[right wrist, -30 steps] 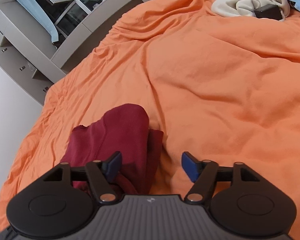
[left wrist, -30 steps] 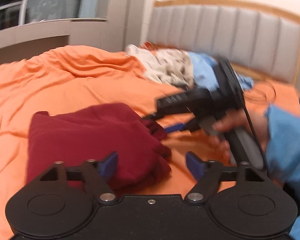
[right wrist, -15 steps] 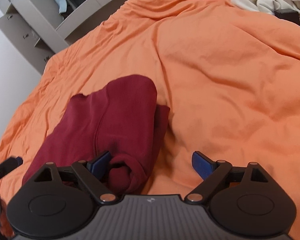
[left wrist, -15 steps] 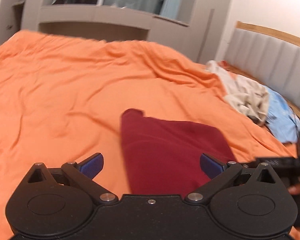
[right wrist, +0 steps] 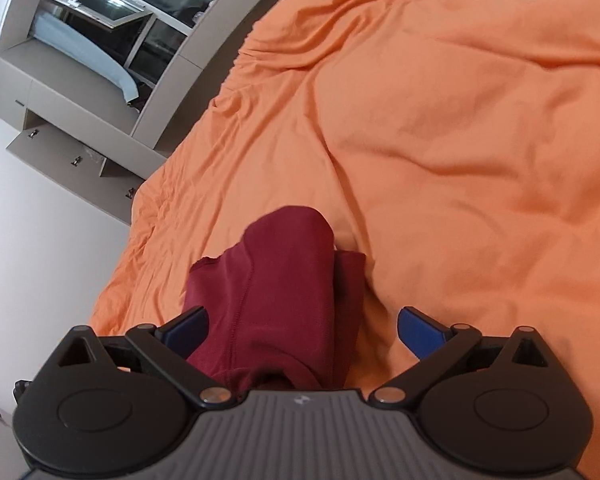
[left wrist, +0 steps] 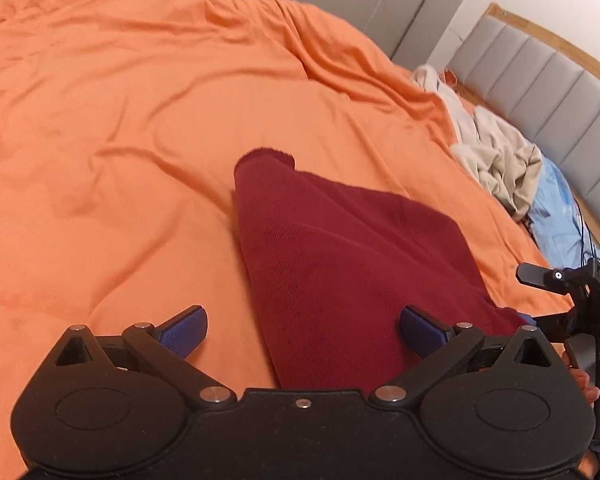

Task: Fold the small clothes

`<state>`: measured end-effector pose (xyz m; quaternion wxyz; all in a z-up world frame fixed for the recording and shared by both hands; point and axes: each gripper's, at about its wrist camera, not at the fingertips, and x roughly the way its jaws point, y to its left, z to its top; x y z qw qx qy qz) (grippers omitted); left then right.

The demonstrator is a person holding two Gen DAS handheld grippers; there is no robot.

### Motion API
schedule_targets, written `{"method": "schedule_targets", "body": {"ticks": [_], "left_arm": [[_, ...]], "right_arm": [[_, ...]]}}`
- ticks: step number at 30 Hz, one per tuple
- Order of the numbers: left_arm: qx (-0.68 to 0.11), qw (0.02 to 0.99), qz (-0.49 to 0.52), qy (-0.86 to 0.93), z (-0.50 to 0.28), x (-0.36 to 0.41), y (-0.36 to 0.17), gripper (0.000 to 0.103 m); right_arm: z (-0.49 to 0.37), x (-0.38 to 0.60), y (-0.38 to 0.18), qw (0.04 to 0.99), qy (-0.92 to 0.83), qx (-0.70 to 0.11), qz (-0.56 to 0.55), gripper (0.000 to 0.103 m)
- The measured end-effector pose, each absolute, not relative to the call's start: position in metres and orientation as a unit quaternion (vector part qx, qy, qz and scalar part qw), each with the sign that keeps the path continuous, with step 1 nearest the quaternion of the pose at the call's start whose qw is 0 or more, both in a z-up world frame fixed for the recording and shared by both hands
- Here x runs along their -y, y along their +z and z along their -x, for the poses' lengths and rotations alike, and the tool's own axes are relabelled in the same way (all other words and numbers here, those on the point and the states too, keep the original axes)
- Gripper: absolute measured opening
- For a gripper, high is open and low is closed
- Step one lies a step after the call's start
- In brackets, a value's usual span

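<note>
The dark red garment [left wrist: 340, 264] lies folded on the orange bedspread [left wrist: 120, 120], long axis running away from both tools, its near end between the wide-spread fingers of the left gripper [left wrist: 303, 330] and right gripper [right wrist: 302, 330].

**Maroon garment folded on the bed**

A dark maroon knitted garment [left wrist: 340, 264] lies folded on the orange bedsheet [left wrist: 140, 120]. In the left wrist view it forms a flat wedge, with a ribbed edge at its far corner. In the right wrist view [right wrist: 276, 292] a rounded fold lies over a flatter layer, with a seam running down it.
</note>
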<state>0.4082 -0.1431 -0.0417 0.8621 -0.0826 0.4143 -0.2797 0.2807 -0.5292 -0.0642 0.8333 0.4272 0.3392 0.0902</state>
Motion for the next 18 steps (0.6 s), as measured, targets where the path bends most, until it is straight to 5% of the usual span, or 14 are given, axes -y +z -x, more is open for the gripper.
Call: {"method": "schedule_targets", "body": {"ticks": [10,18], "left_arm": [[-0.442,0.843,0.124,-0.280,-0.420,0.138,-0.055,0.102],[-0.443,0.846,0.118,-0.272,-0.417,0.141,-0.051,0.102]], "right_arm": [[-0.296,0.522,-0.092,0.813,0.066,-0.334,-0.472,0.047],[-0.297,0.514,-0.094,0.820,0.068,-0.340,-0.455,0.042]]}}
